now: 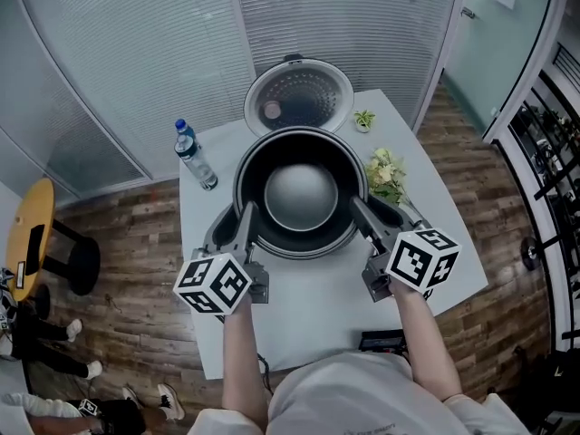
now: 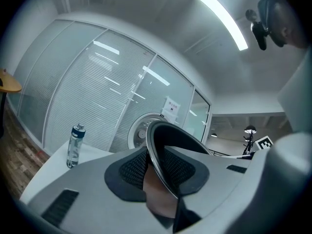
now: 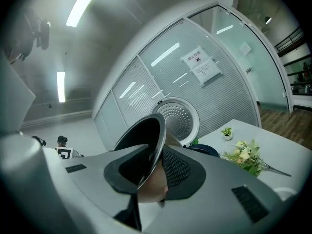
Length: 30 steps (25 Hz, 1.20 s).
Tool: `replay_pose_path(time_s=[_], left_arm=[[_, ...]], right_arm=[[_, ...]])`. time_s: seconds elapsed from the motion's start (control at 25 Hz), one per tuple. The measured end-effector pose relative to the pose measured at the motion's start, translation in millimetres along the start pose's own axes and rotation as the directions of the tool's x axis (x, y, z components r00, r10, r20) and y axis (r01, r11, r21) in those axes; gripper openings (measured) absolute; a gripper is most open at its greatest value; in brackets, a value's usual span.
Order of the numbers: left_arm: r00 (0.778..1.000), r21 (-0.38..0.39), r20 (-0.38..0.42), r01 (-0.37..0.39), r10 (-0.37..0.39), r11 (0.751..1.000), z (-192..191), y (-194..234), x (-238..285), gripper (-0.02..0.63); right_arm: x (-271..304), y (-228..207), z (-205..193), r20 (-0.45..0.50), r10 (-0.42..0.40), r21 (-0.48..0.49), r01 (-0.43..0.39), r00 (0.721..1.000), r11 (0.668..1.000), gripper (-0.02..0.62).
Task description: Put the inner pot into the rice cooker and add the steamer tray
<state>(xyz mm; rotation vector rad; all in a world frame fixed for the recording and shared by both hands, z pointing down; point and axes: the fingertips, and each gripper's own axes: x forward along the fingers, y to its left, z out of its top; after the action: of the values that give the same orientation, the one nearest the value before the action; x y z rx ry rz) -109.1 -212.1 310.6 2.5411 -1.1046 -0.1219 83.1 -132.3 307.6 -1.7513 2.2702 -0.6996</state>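
Dark metal inner pot (image 1: 299,198) is held level over the white counter (image 1: 317,324). Its rim is clamped at eight o'clock by the fingers of the left gripper (image 1: 246,217) and at four o'clock by those of the right gripper (image 1: 359,208). The rice cooker's open lid (image 1: 299,96) stands just beyond the pot at twelve o'clock; the cooker body is hidden beneath the pot. A straight descent is judged to be what remains, with both grippers equally placed.
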Motion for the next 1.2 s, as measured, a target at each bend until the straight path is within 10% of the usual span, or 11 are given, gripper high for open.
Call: replay_pose_path(time_s=[1.2], left_arm=[[0.995,-0.059,-0.097,0.0,-0.006,0.998,-42.3,16.7,89.4,0.104]], right_arm=[[42.7,-82.6,-5.6,-0.07,-0.06,0.061,0.064,0.996,0.996,0.097]])
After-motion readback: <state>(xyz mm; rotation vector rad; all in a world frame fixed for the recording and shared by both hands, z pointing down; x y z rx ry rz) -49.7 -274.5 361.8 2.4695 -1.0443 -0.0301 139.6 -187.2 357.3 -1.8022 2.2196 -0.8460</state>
